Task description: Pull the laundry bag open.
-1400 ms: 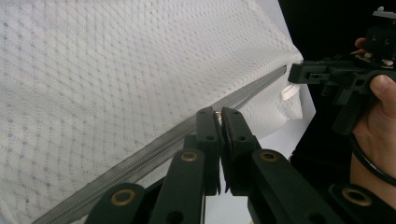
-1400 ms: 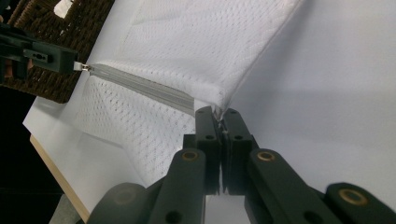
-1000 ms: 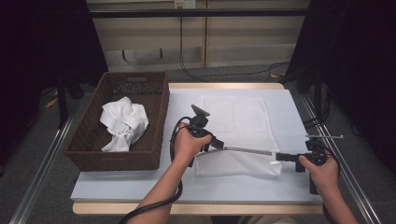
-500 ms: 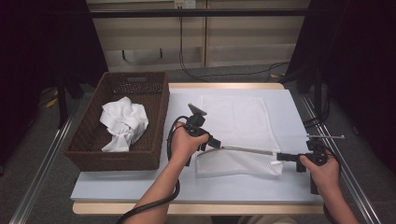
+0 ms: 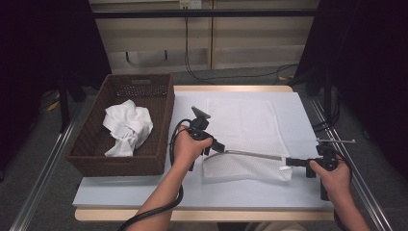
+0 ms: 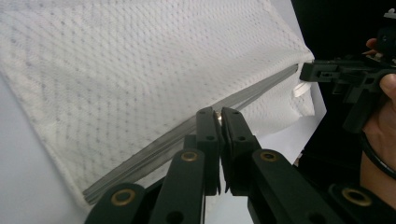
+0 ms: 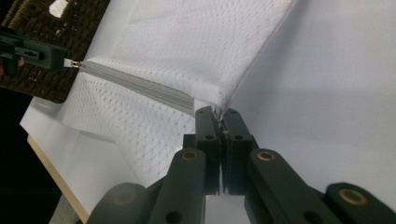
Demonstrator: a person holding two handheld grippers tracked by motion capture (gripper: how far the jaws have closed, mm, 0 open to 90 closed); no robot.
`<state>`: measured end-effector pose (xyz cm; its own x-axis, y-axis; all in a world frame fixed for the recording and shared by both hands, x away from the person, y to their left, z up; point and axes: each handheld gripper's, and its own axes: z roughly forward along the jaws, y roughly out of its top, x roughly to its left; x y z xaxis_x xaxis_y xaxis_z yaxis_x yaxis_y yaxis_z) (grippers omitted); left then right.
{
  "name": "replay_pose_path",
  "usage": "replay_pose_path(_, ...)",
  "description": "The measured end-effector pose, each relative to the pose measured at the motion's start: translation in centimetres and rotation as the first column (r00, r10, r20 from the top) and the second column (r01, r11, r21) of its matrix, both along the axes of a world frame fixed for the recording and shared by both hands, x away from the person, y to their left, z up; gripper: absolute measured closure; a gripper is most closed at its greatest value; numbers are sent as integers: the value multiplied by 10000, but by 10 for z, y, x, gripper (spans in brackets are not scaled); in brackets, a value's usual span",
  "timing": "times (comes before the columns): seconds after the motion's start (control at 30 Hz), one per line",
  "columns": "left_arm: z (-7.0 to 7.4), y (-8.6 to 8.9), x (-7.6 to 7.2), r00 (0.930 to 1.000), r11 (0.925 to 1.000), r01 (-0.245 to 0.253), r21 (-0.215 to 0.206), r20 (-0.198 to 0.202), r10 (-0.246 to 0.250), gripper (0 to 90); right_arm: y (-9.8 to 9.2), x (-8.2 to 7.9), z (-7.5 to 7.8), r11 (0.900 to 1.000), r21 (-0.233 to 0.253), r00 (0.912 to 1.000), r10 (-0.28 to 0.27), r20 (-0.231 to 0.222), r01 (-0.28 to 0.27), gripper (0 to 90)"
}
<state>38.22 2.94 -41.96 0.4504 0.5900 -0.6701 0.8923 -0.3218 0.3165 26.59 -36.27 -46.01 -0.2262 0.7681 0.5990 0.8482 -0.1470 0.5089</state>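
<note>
White mesh laundry bag (image 5: 245,139), rectangular, of a fine dotted knit, lying flat on the matte white table (image 5: 144,192) toward its right half; the bag's near edge carries a grey zipper (image 5: 250,154) drawn taut as a straight line parallel to the table's front edge. I hold the bag at both ends of that zipper.

My left gripper (image 5: 217,145), seen from above near the middle of the table, has its black fingers (image 6: 205,135) pressed nearly together; in the left gripper view a small brass-coloured zipper pull (image 6: 217,115) sits pinched between their tips, with the grey zipper tape running off on either side.

My right gripper (image 5: 290,162) is near the table's front right corner. In the right gripper view its fingers (image 7: 236,128) are closed tight on the bag's seamed corner, where the zipper tape ends and a narrow fold of white fabric is caught between them. Below the zipper the mesh hangs as a slack, slightly puffed flap; above it the bag spreads smooth toward the table's back edge.

A dark brown woven wicker basket (image 5: 159,120), rectangular with a cut-out handle in its far wall, stands at the table's left edge, well apart from the bag. Inside it lies a crumpled white cloth (image 5: 127,125), soft and knotted in folds.
</note>
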Motion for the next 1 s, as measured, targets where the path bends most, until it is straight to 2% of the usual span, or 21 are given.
replay_pose_path(0.03,0,0,0,10000,10000,-1,-56,-12,1,868,0,0,0,10000,94,10000,1,-12,-1,876)
replay_pose_path(0.07,1,0,0,9999,9999,38,118,96,-39,868,0,0,1,9999,99,10000,17,-6,-16,875)
replay_pose_path(0.1,1,-1,-1,10000,10000,-49,53,64,48,868,1,0,1,10000,0,10000,0,39,0,876)
replay_pose_path(0.13,1,0,0,9999,9999,-5,157,134,2,868,2,0,2,10000,-49,10000,27,-11,-27,875)
replay_pose_path(0.27,0,1,0,9999,9999,107,32,75,-107,868,1,0,0,9999,-97,10000,48,-28,-48,875)
replay_pose_path(0.4,0,2,0,9999,9999,6,101,107,-7,868,1,0,0,10000,-5,10000,45,-77,-45,875)
replay_pose_path(0.57,0,1,-1,10000,10000,-11,51,45,11,868,2,0,0,9999,-130,10000,73,-30,-74,875)
replay_pose_path(0.83,0,5,0,9998,9998,148,124,97,-150,868,4,1,0,9998,-62,9998,198,-49,-199,875)
replay_pose_path(0.87,0,4,-1,10000,10000,39,69,24,-39,868,4,1,0,9998,-61,9997,210,-85,-211,875)
replay_pose_path(0.9,0,5,-1,9999,9996,67,282,116,-71,868,4,1,0,9998,-66,9998,204,-71,-204,875)
replay_pose_path(0.93,0,6,0,9999,9996,55,277,129,-59,868,3,1,0,9997,-189,9999,137,-61,-138,876)
replay_pose_path(1.0,1,8,0,9999,9997,-11,262,156,7,868,2,0,0,9999,-117,9999,101,-122,-102,875)
